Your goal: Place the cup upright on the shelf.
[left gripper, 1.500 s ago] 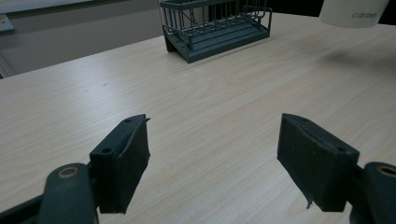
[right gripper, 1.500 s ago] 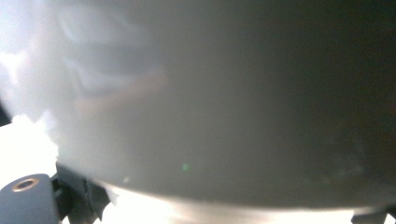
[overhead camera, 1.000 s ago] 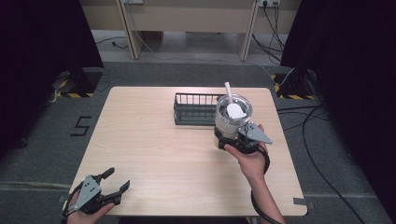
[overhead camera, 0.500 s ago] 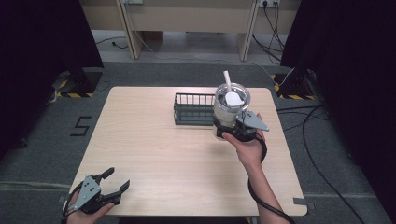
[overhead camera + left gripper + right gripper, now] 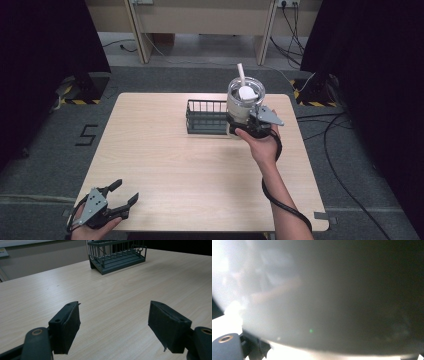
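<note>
The right tongs (image 5: 239, 120) are closed on a clear tumbler (image 5: 245, 99) with a lid and a white straw (image 5: 240, 75), gripping it low on its body and holding it upright above the far right part of the surface (image 5: 165, 150). The tumbler hangs at the right end of a dark wire basket (image 5: 206, 116), which stands on the surface near the middle of the far edge; whether cup and basket touch cannot be told. In the right gripper view the tumbler's pale wall (image 5: 324, 295) sits blurred right against the camera.

The left tongs (image 5: 120, 197) rest at the near left corner of the surface, held in the person's left hand (image 5: 92, 227), jaws spread wide with nothing between them. In the left gripper view the two black pads (image 5: 66, 326) stand well apart over bare wood, and the basket (image 5: 117, 255) shows far ahead.
</note>
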`<state>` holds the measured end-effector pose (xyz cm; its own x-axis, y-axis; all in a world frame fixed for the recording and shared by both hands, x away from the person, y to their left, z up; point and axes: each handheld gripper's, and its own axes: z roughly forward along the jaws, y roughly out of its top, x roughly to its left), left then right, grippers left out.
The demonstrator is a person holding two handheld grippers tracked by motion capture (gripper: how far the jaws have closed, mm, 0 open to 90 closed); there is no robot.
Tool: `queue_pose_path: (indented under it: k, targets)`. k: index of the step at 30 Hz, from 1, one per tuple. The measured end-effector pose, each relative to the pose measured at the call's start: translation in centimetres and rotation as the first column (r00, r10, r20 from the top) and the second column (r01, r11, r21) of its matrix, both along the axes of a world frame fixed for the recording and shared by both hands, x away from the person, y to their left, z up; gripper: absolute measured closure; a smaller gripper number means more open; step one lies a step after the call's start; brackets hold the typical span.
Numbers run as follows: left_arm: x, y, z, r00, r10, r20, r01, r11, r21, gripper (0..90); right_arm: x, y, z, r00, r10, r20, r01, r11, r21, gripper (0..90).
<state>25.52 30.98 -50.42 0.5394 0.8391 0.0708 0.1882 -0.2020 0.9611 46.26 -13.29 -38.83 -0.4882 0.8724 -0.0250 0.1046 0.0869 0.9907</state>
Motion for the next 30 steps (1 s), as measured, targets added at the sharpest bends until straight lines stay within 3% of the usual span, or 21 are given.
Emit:
queue_pose_path:
  k: [30]
  targets:
    - [0.1, 0.2, 0.0, 1.0000, 0.003, 0.001, -0.003, 0.9999, -0.010, 25.2, 6.1, 2.0, 1.7, 0.9992, -0.037, -0.015, 0.037, 0.999, 0.005, 10.3]
